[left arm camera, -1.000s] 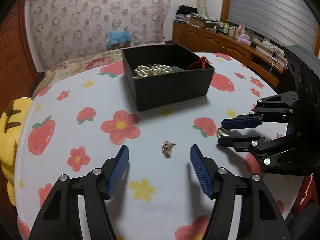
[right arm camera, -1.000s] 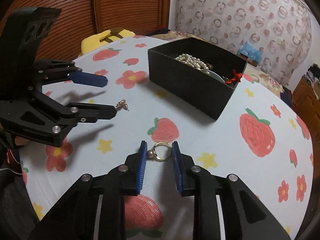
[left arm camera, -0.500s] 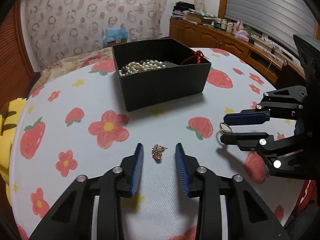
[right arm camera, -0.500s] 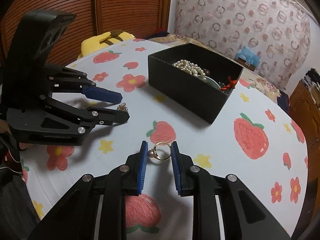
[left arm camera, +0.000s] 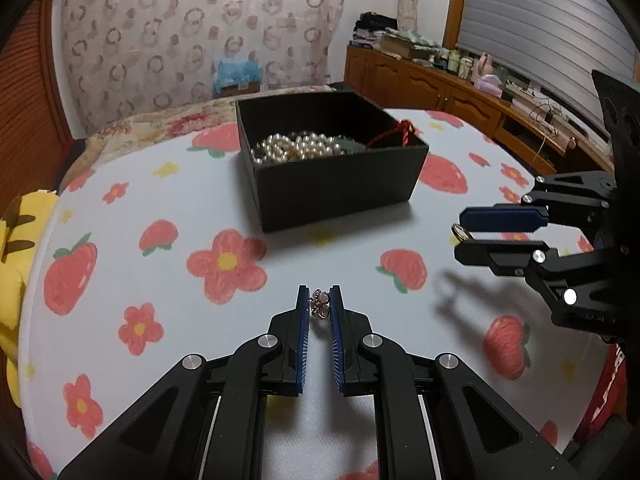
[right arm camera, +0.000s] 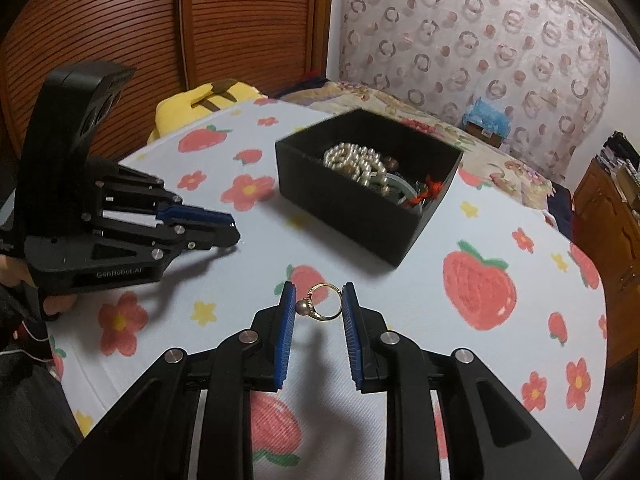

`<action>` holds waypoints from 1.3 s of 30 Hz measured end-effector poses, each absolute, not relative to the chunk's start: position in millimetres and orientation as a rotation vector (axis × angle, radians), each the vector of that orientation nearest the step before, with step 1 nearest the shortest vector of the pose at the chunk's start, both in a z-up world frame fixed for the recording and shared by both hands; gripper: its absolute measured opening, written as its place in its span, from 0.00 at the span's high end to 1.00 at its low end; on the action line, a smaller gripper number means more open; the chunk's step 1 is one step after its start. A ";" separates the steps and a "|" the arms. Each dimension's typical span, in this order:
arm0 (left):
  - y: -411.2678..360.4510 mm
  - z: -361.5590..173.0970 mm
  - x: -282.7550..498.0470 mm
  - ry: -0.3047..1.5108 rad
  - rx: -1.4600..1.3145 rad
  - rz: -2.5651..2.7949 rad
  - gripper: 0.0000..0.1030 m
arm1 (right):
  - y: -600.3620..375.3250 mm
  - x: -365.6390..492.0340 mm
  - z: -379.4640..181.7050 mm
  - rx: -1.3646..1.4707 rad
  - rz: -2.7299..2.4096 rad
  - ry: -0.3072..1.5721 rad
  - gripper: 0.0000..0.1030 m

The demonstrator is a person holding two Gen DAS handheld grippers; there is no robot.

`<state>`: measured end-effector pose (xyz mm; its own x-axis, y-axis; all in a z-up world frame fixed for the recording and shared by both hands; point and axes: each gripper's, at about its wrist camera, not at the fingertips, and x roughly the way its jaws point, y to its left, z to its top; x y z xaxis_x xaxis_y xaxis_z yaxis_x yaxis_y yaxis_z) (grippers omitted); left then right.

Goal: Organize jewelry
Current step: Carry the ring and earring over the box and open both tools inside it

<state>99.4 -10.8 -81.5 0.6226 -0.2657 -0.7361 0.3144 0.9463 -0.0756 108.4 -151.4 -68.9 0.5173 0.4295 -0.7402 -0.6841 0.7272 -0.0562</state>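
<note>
Clamped on a small pinkish earring [left arm camera: 320, 307], the left gripper [left arm camera: 319, 308] holds it between its blue pads [left arm camera: 305, 332] low over the tablecloth [left arm camera: 160, 288], with the black jewelry box [left arm camera: 336, 184] at its 12 o'clock. The right gripper [right arm camera: 318, 307] pinches a gold ring with a pearl [right arm camera: 322, 307] across its band, the pearl against the left-hand pad [right arm camera: 285, 332]; the box [right arm camera: 360, 208] lies at its 1 o'clock.

Only the left wrist view shows the earring; in the right wrist view the left gripper [right arm camera: 234, 232] sits at 9 o'clock with its tips nearly together, and the earring is hidden there. The ring [left arm camera: 461, 232] appears in the left view only as a small gold loop peeking from the right gripper [left arm camera: 460, 234] at 3 o'clock, raised clear of the cloth, with its shadow below. The right view also shows more of the box's contents: a pearl strand [right arm camera: 360, 164], a red cord [right arm camera: 430, 192] and something greenish under them.

Both tools are level and point roughly toward the box from opposite sides.

A second ago the left jaws stood wide apart around the earring lying on the cloth; they have since closed onto it. The right gripper held the ring throughout and has risen, and the box now looks nearer in both views.
</note>
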 end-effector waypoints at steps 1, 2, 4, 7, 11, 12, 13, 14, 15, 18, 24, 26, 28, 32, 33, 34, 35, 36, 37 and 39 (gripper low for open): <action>-10.8 -79.8 99.3 0.831 0.063 -0.334 0.91 | -151.5 109.4 -65.5 -0.361 0.685 0.765 0.75; -11.0 -77.4 99.5 0.825 0.064 -0.333 0.91 | -151.5 110.9 -62.1 -0.358 0.684 0.757 0.75; -11.2 -73.3 100.4 0.815 0.063 -0.332 0.91 | -150.6 116.1 -54.5 -0.353 0.678 0.738 0.75; -10.7 -67.7 104.0 0.802 0.060 -0.329 0.91 | -148.3 130.6 -44.1 -0.341 0.663 0.712 0.75; -9.6 -58.0 110.3 0.778 0.057 -0.324 0.91 | -144.1 158.4 -34.1 -0.326 0.636 0.690 0.75; -9.1 -54.9 112.4 0.771 0.054 -0.322 0.91 | -142.4 164.6 -33.7 -0.322 0.632 0.689 0.75; -9.3 -53.1 113.9 0.768 0.052 -0.323 0.91 | -142.0 171.0 -33.2 -0.316 0.629 0.690 0.75; -9.5 -51.2 115.1 0.764 0.052 -0.323 0.91 | -140.7 177.4 -32.8 -0.313 0.626 0.690 0.75; -9.8 -49.6 116.1 0.760 0.054 -0.323 0.91 | -139.3 183.8 -32.5 -0.318 0.621 0.685 0.75; -11.1 -45.3 120.3 0.751 0.060 -0.320 0.91 | -136.5 199.1 -35.5 -0.317 0.614 0.688 0.75; -12.3 -37.0 133.0 0.735 0.069 -0.304 0.91 | -132.8 220.4 -40.3 -0.301 0.592 0.692 0.75; -11.7 -34.3 136.5 0.726 0.064 -0.305 0.91 | -134.1 223.8 -39.9 -0.276 0.589 0.692 0.62; -11.4 -31.8 139.7 0.719 0.063 -0.300 0.91 | -137.0 224.2 -38.5 -0.249 0.592 0.683 0.58; -10.9 -26.0 149.4 0.713 0.048 -0.301 0.91 | -141.4 222.5 -35.3 -0.235 0.582 0.669 0.58; -11.1 -24.1 152.7 0.709 0.044 -0.302 0.91 | -143.4 221.8 -34.6 -0.232 0.579 0.667 0.58; -11.3 -23.0 155.2 0.706 0.042 -0.301 0.91 | -145.9 220.7 -33.7 -0.227 0.575 0.663 0.58; -12.1 -22.0 158.1 0.704 0.042 -0.300 0.91 | -148.2 219.8 -33.0 -0.223 0.572 0.661 0.58; -12.9 -21.4 161.2 0.702 0.044 -0.297 0.91 | -151.2 218.4 -32.5 -0.215 0.565 0.659 0.58; -14.1 -20.8 165.7 0.700 0.046 -0.292 0.91 | -154.0 217.4 -32.6 -0.209 0.559 0.659 0.58; -15.6 -20.6 173.5 0.700 0.046 -0.285 0.91 | -159.7 215.0 -33.3 -0.198 0.545 0.659 0.58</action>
